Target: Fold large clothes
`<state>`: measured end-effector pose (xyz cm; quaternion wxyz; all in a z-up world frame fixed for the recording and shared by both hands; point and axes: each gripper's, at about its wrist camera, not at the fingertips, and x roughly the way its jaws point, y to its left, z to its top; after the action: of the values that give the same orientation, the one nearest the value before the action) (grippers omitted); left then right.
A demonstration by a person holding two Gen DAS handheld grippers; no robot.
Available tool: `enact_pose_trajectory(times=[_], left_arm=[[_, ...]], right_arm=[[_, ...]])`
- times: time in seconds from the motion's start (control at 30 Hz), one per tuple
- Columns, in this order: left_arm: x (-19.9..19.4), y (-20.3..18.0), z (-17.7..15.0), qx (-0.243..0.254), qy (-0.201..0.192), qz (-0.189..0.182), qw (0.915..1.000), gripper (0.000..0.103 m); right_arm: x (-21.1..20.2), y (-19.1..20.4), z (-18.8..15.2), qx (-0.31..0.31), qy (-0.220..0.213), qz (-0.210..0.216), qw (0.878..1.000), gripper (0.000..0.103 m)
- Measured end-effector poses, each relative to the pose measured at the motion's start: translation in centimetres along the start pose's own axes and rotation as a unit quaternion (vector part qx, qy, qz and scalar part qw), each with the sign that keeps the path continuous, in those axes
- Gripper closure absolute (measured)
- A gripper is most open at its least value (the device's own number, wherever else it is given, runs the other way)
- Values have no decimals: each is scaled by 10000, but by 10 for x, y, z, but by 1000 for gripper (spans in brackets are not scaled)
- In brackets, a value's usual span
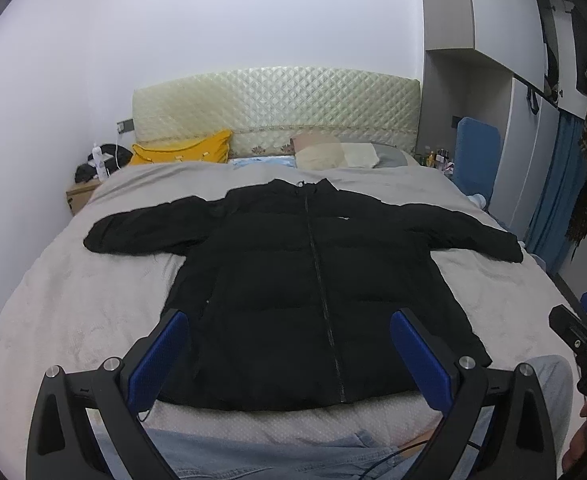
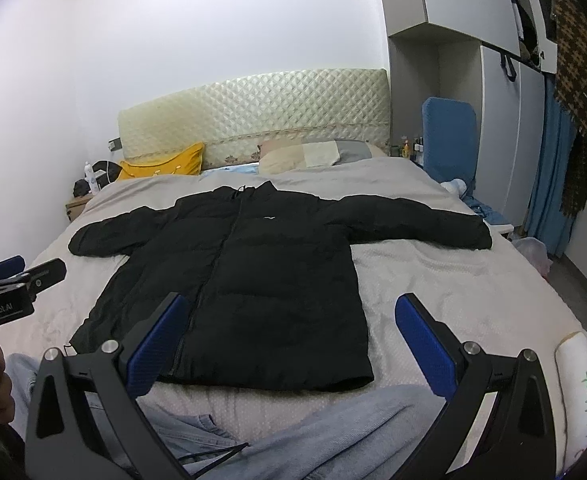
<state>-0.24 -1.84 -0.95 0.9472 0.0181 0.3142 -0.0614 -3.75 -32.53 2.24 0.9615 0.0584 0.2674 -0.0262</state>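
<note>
Both tongs released, above the hem — jacket untouched.
Left tongs [image 1: 289,356] and right tongs [image 2: 289,344] hang spread, gripping nothing, likely staged for a first grab. Black puffer jacket [image 1: 313,280] lies flat on the bed [image 1: 73,280], zipper up, sleeves splayed sideways; long axis hem-to-collar, collar toward the headboard [image 1: 273,100] — laid out ready for folding.

The jacket [image 1: 293,280] is black, the bed [image 1: 73,300] cover pale grey, 1 pillow [image 1: 185,152] yellow, gripper pads [image 1: 421,360] blue.
</note>
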Motion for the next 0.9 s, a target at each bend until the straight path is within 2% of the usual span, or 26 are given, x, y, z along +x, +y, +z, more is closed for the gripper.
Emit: enact_pose_trajectory(times=[0.27,0.4,0.63,0.9], left_arm=[[6,5,2,-111,91,77,9999,1],[4,7,3,-120,-2,52,9999,1],[21,11,10,-122,77,-476,9988,1],[49,3,44,96,-67,-525,9985,1]], right_arm=[[5,0,-2,-51,-48,-58,10000,0],[9,3,1,-142,-28,-61,9999,0],[14,2,10,-103,25,43,9999,0],[22,5,45,-532,-301,-275,9977,0]])
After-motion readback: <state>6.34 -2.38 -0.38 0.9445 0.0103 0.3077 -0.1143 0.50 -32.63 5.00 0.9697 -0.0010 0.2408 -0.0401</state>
